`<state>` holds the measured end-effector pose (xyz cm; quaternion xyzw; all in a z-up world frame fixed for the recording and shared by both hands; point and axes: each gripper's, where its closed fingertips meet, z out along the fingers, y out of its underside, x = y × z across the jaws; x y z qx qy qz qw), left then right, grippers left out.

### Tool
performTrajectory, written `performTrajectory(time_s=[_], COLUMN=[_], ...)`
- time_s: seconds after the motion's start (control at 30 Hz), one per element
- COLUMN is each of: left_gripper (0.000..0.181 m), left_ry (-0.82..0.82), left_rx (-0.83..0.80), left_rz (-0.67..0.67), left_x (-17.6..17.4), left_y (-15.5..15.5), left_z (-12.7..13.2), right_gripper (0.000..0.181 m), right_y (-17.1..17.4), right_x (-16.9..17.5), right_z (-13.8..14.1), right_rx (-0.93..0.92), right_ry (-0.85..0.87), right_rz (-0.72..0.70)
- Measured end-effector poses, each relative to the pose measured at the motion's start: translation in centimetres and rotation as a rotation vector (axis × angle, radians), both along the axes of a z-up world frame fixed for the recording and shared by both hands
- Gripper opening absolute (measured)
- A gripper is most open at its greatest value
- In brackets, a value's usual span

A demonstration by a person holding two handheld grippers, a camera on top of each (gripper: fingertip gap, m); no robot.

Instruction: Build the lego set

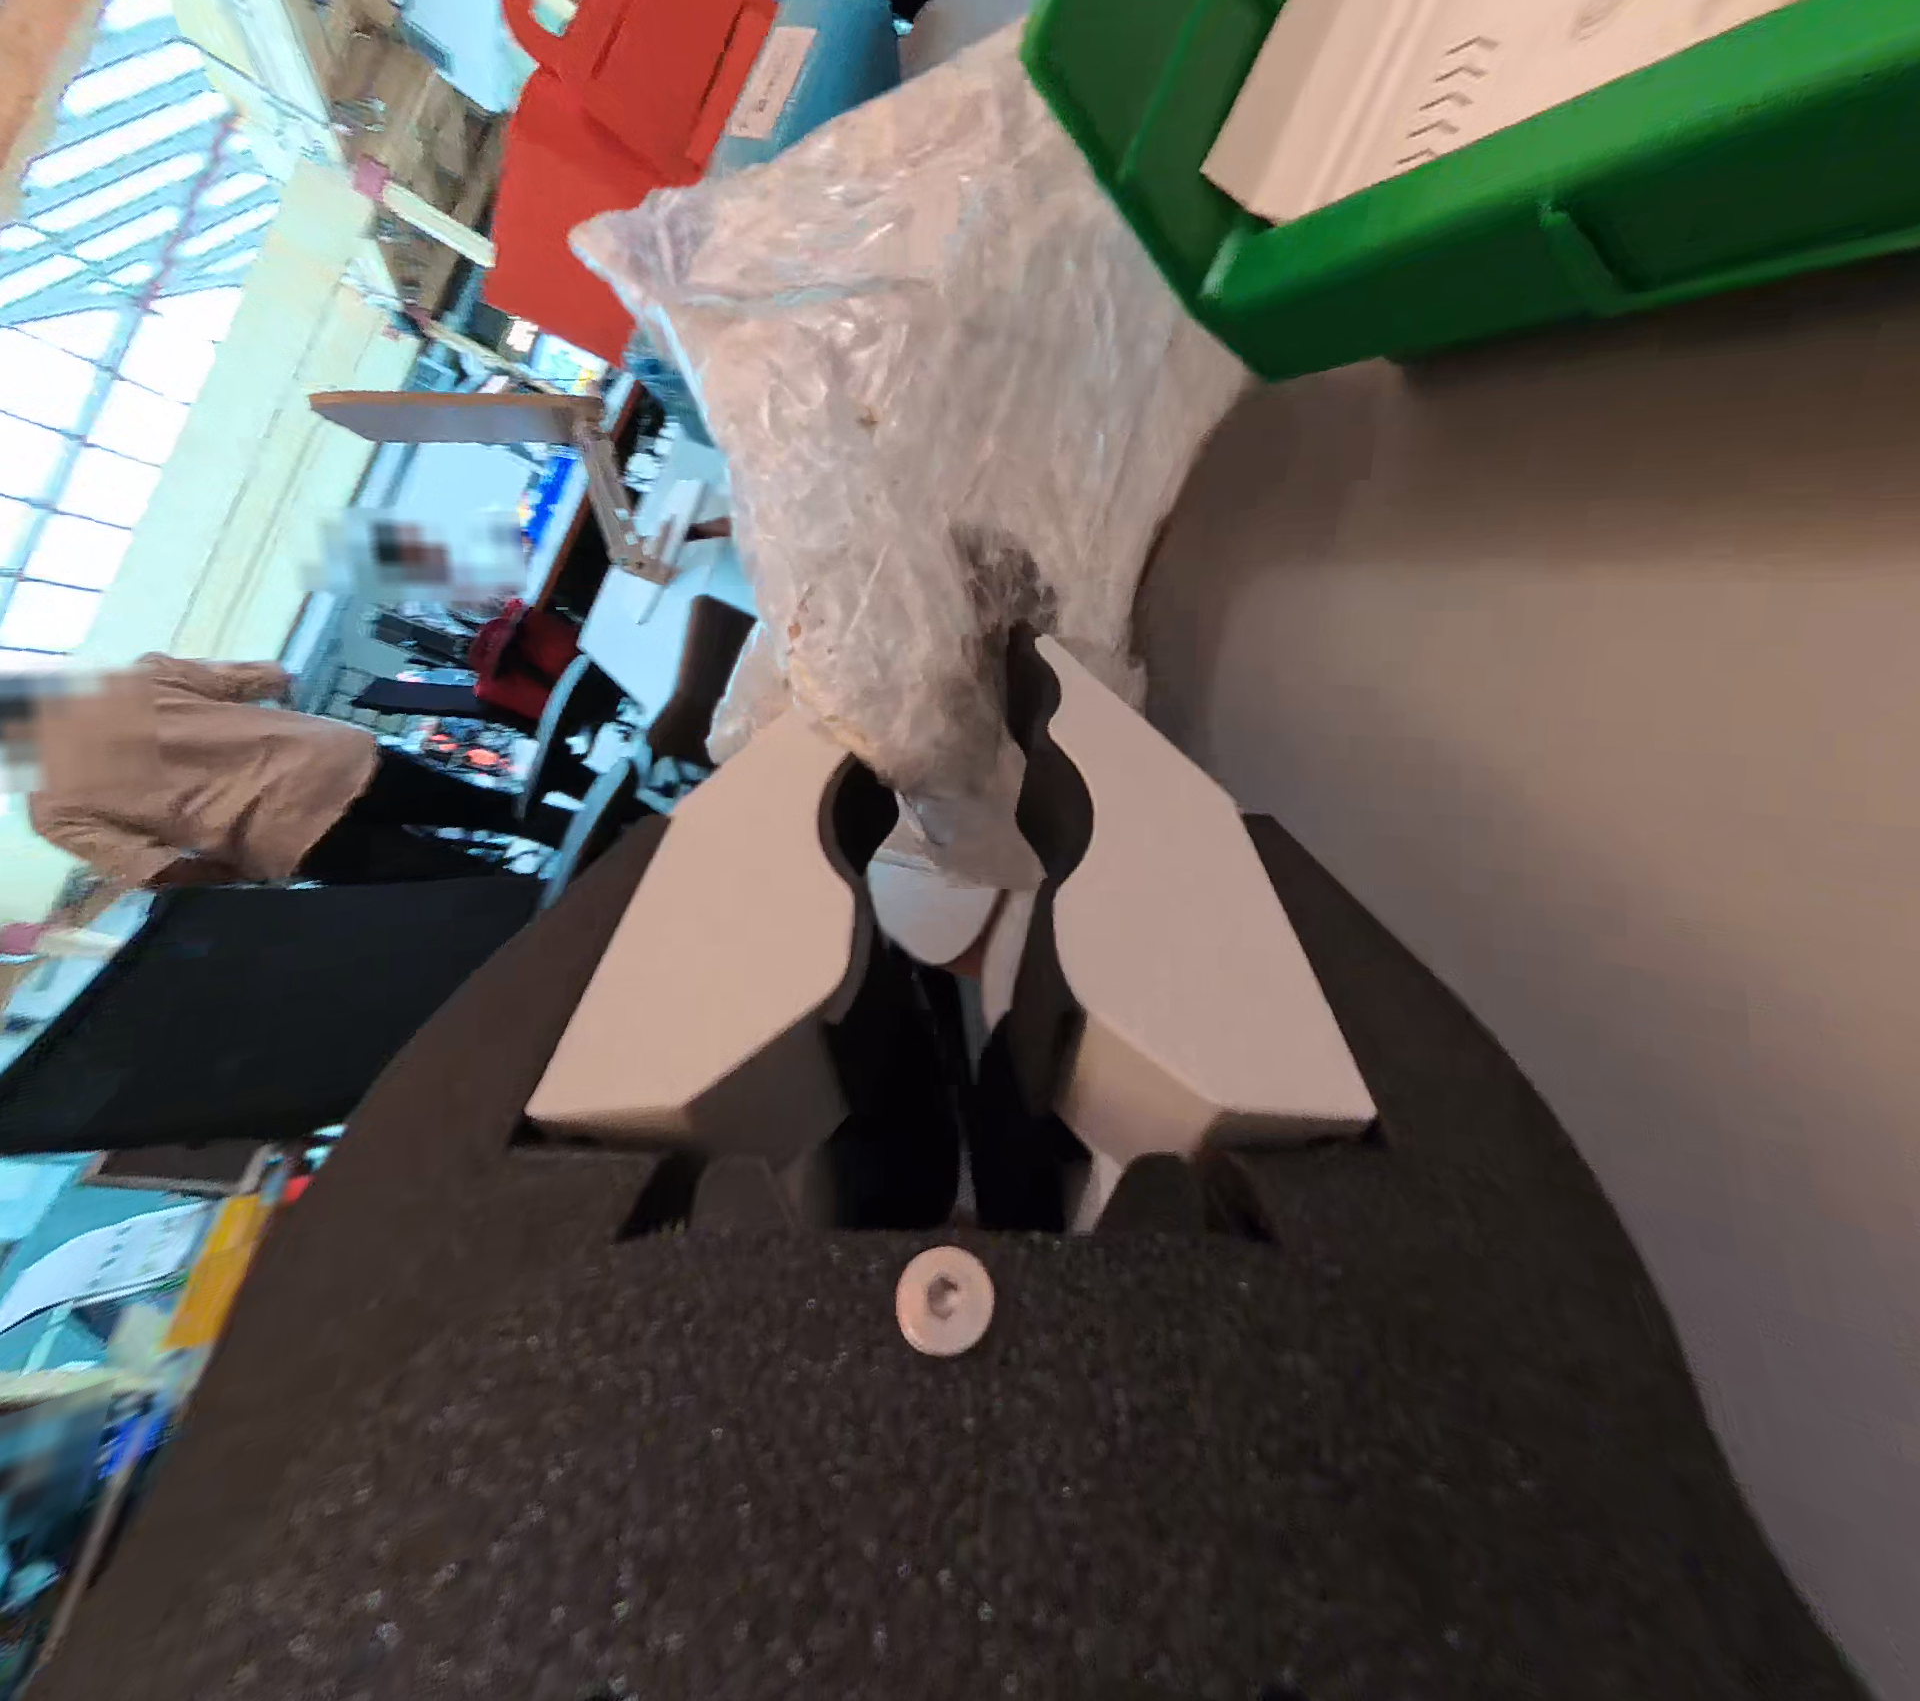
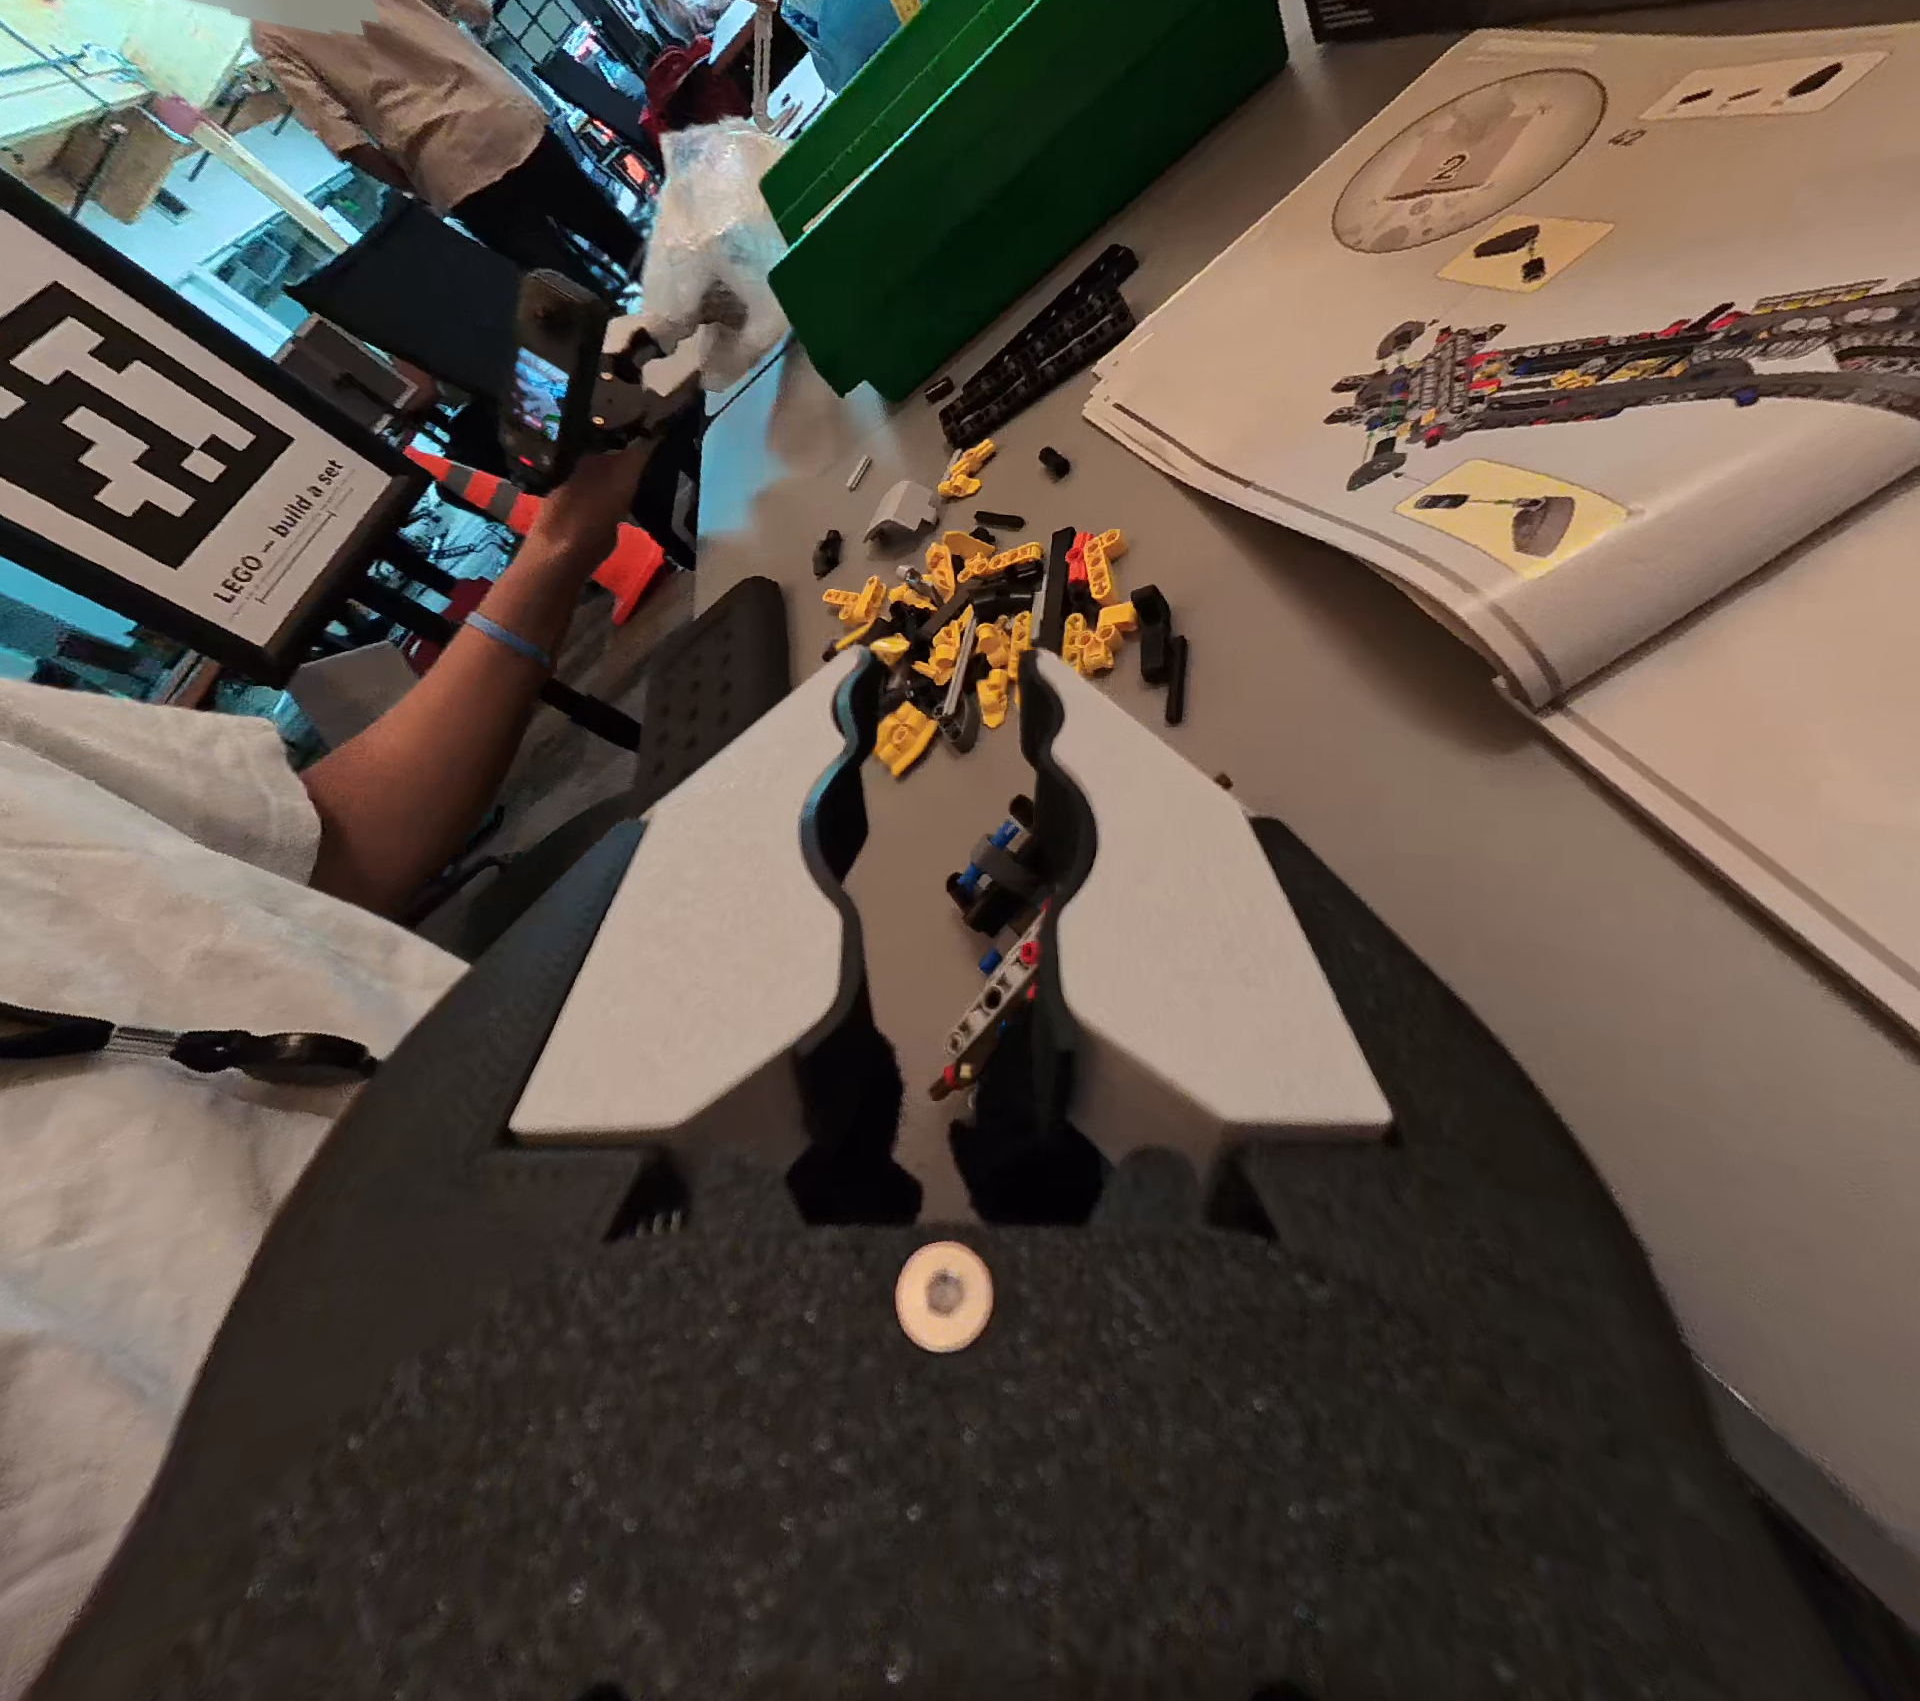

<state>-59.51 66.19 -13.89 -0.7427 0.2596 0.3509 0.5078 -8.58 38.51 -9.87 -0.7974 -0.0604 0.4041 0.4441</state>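
In the left wrist view the left claw sits just below centre, its jaws pinched onto the lower end of a crinkled clear plastic bag that rises toward the green bin at upper right. In the right wrist view the right claw stands partly open and holds nothing, low over the grey counter. A heap of yellow and black lego pieces lies at its fingertips, a small grey assembly lies between its fingers, and the open instruction booklet lies at right.

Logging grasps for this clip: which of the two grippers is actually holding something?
The left gripper, shut on the clear plastic bag beside the green bin. The right gripper is open over the loose Lego pieces, gripping nothing.
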Motion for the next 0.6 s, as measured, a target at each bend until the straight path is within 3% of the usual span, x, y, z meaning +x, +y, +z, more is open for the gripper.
performTrajectory(time_s=[0.2, 0.37, 0.6], left_gripper=[0.028, 0.043, 0.047], left_ry=[-0.211, -0.282, -0.289], left_rx=[-0.157, -0.21, -0.201], left_rz=[-0.088, -0.144, -0.161], left_x=[1.7, 3.2, 3.2], left_y=[0.5, -0.4, -1.4], left_z=[-2.6, -2.7, -1.8], right_gripper=[0.025, 0.025, 0.026], right_y=[0.1, -0.5, -2.3], right_x=[-1.0, -2.0, -1.9], right_z=[0.7, 0.4, 0.7], right_rx=[0.033, 0.034, 0.049], right_ry=[-0.062, -0.023, -0.044], right_rz=[0.018, 0.022, 0.011])
